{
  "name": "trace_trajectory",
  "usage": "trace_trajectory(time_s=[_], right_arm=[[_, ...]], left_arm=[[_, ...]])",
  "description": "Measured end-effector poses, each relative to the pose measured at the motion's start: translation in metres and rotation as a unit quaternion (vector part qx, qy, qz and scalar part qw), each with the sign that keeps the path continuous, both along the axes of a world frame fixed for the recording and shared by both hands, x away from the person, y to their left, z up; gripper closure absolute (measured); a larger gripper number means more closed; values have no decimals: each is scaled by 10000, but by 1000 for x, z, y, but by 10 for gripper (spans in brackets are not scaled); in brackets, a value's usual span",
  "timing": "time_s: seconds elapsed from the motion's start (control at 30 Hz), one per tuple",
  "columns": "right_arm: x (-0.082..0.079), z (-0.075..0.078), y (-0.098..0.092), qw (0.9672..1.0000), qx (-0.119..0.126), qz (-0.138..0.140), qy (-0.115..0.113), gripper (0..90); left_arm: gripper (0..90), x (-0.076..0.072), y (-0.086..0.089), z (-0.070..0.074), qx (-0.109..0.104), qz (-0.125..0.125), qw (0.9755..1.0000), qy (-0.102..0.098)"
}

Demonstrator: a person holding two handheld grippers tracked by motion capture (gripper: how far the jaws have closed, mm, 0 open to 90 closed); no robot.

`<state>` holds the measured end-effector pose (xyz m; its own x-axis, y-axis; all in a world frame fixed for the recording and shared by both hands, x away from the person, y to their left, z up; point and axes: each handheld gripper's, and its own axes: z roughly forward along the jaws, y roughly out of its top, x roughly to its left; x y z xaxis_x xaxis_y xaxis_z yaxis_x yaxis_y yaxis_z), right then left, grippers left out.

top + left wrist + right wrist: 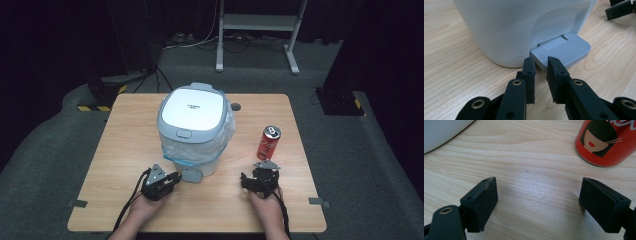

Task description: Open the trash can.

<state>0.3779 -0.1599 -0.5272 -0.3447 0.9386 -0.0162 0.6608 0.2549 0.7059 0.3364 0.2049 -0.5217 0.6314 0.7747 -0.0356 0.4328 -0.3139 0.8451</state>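
Dark floor surrounds one light wooden table carrying two things: one white pedal bin with a closed lid, near the middle toward the far edge, and one red can upright toward the right edge. Bare wood lies along the left edge and both near corners. Two grippers sit by the near edge. Left gripper, jaws nearly closed on nothing, is just at the bin's grey pedal. Right gripper, jaws spread wide, rests just before the can.
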Motion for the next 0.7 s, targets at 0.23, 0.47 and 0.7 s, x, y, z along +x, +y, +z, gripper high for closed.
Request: trace_trajectory(time_s=[0.23, 0.47, 0.7], right_arm=[[0, 0, 0, 10000, -1, 1, 0, 149], [0, 0, 0, 10000, 3, 7, -2, 152], [2, 0, 0, 10000, 3, 24, -7, 150]], left_arm=[[728, -3, 2, 3, -72, 12, 10000, -47], [695, -8, 0, 9, -347, -171, 9991, -173], [592, -7, -9, 9, -391, -276, 9987, -186]])
